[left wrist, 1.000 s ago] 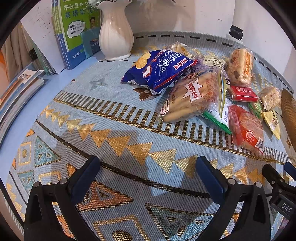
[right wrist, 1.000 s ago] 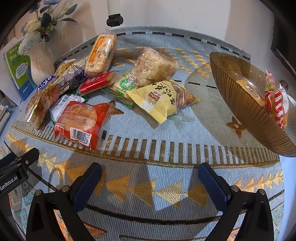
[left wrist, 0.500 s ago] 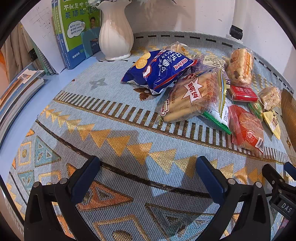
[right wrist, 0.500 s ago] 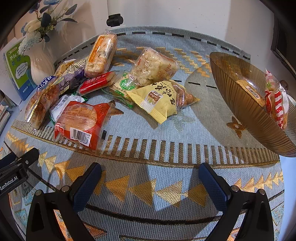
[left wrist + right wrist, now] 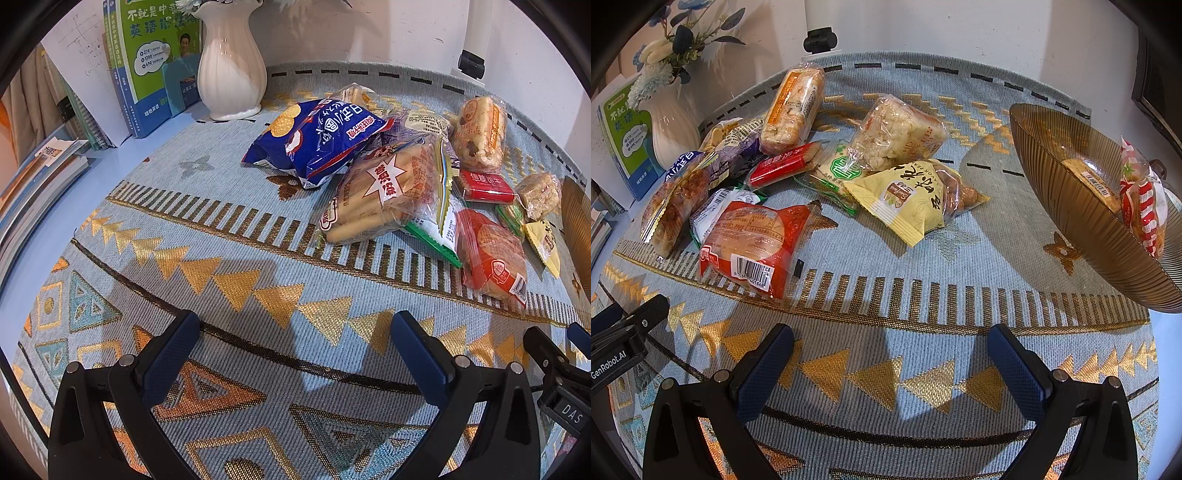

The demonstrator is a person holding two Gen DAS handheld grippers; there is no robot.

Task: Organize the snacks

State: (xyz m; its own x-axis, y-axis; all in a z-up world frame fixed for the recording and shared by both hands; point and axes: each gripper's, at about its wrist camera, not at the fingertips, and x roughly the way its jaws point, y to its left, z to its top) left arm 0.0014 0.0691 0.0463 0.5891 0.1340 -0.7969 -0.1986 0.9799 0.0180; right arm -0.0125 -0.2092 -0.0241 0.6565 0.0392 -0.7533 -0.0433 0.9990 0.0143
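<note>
A white wall (image 5: 960, 29) backs the desk (image 5: 155, 147), which is covered by a patterned blue-and-gold cloth (image 5: 240, 258).

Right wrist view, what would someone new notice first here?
A jumble of wrapped snacks heaped on the patterned cloth, left of centre. To the right, a ribbed amber bowl already holds a couple of packets. The right gripper hangs open and empty in front.

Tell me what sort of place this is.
Probably a desk or side table in a home, perhaps a study corner. A patterned woven cloth covers it, study books stand against the wall beside a white vase of flowers, and packaged snacks lie near a brown glass bowl.
</note>
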